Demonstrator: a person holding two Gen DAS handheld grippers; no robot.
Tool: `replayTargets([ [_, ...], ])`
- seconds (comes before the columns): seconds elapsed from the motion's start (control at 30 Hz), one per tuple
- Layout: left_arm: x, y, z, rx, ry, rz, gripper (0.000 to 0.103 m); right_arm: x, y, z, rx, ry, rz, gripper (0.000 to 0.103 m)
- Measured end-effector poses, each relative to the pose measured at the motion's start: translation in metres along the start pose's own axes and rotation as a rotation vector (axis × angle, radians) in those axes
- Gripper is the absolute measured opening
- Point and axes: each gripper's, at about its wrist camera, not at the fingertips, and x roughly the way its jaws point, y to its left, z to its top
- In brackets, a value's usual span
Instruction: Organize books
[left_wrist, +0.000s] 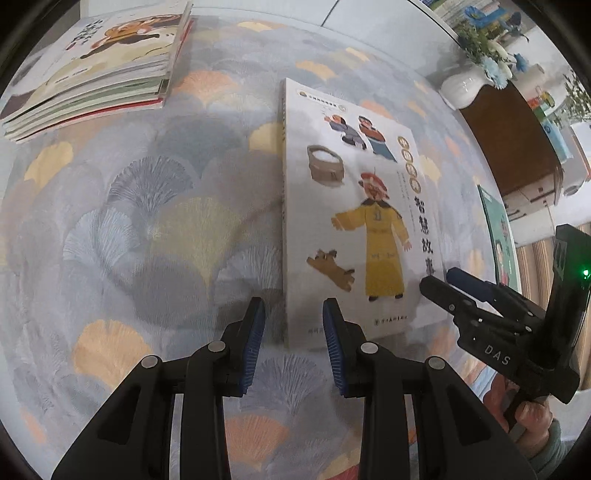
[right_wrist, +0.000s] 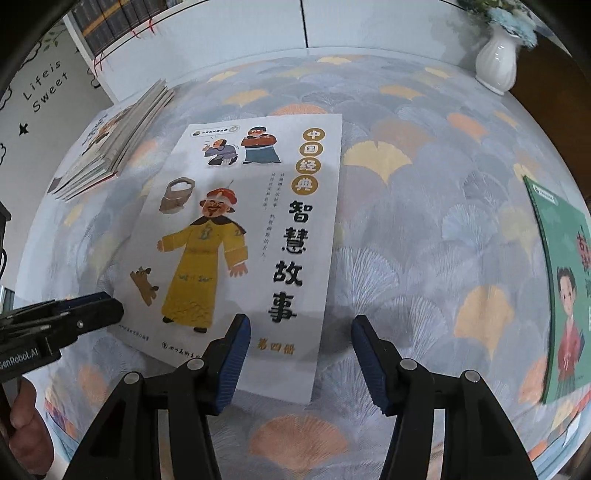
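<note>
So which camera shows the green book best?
The right wrist view: the green book lies at the right edge, with its cover and a figure in red plain to see. In the left wrist view, only a thin green sliver shows, partly behind the right gripper.

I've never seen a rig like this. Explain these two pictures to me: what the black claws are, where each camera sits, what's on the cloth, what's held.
There is no robot. A person holds two hand-held grippers, each carrying a fisheye camera that looks along its fingers. One picture is from the left gripper, the other from the right gripper. On the patterned cloth lie a white picture book, a stack of books, a green book and a white vase. Both grippers are open, astride the white book's near corners, holding nothing.
</note>
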Motion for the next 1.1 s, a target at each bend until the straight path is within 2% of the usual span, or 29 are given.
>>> replayTargets([
  [0.53,0.002,0.002,-0.003,0.045,0.004,-0.022,0.031,0.000,0.001,-0.006,0.067,-0.030,-0.026,0.056],
  [0.83,0.006,-0.015,-0.001,0.108,-0.023,0.072,0.031,0.000,-0.001,-0.006,0.068,-0.032,-0.024,0.056],
  [1.1,0.006,-0.019,-0.001,0.131,-0.036,0.091,0.031,0.001,0.000,-0.002,0.070,-0.015,-0.022,0.057],
])
